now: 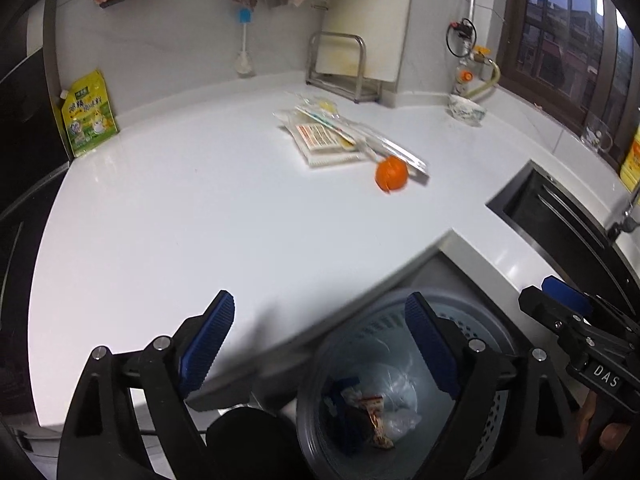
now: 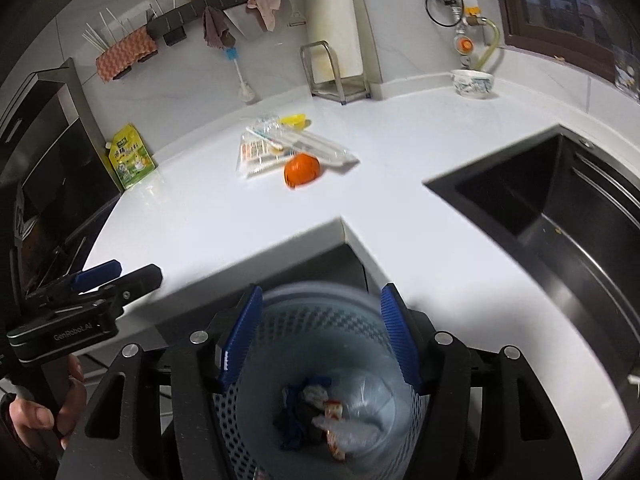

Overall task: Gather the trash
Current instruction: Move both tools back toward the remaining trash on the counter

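Observation:
On the white counter (image 1: 180, 208) lies an orange peel (image 1: 391, 174) (image 2: 302, 170) against a pile of clear plastic wrappers (image 1: 340, 136) (image 2: 280, 148). A grey perforated bin (image 1: 376, 320) (image 2: 312, 320) stands on the floor below the counter's edge, with wrappers and a clear bag (image 1: 376, 412) (image 2: 332, 412) at its bottom. My left gripper (image 1: 320, 344) is open and empty, over the counter's edge and the bin. My right gripper (image 2: 320, 336) hangs open above the bin's mouth with nothing between its blue pads. Each gripper shows in the other's view, left gripper (image 2: 116, 274), right gripper (image 1: 560, 300).
A dark sink (image 2: 540, 200) (image 1: 560, 216) is set into the counter at the right. A bowl (image 2: 472, 82) and a metal rack (image 2: 332, 76) stand at the back wall. A yellow-green pouch (image 1: 88, 116) leans at the left. A yellow bottle (image 1: 632, 160) stands by the window.

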`<act>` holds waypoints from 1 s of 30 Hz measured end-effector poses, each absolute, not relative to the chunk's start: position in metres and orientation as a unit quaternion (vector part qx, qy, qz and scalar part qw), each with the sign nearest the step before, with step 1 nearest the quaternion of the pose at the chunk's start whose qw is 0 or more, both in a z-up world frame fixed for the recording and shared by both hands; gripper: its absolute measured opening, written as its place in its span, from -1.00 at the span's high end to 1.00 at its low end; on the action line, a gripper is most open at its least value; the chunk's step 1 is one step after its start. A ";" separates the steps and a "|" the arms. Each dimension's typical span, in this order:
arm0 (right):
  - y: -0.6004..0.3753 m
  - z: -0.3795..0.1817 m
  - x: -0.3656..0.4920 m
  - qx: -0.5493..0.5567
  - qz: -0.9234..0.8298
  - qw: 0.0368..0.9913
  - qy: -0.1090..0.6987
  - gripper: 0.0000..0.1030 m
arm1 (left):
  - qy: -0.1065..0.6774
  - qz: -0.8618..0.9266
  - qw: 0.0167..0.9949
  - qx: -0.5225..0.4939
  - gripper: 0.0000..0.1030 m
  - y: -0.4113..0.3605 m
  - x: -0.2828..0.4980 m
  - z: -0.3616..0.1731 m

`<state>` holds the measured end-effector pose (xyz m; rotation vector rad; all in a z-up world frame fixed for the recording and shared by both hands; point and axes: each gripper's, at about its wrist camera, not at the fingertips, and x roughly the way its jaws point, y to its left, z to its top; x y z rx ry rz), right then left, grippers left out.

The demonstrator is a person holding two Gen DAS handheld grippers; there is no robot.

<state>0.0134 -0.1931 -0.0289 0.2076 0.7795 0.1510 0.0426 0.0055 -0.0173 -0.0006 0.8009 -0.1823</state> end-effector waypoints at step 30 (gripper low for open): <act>-0.174 -0.032 0.245 -0.003 0.179 0.889 0.421 -0.34 | 0.403 -0.017 0.914 -0.033 -0.72 0.015 0.205 -0.025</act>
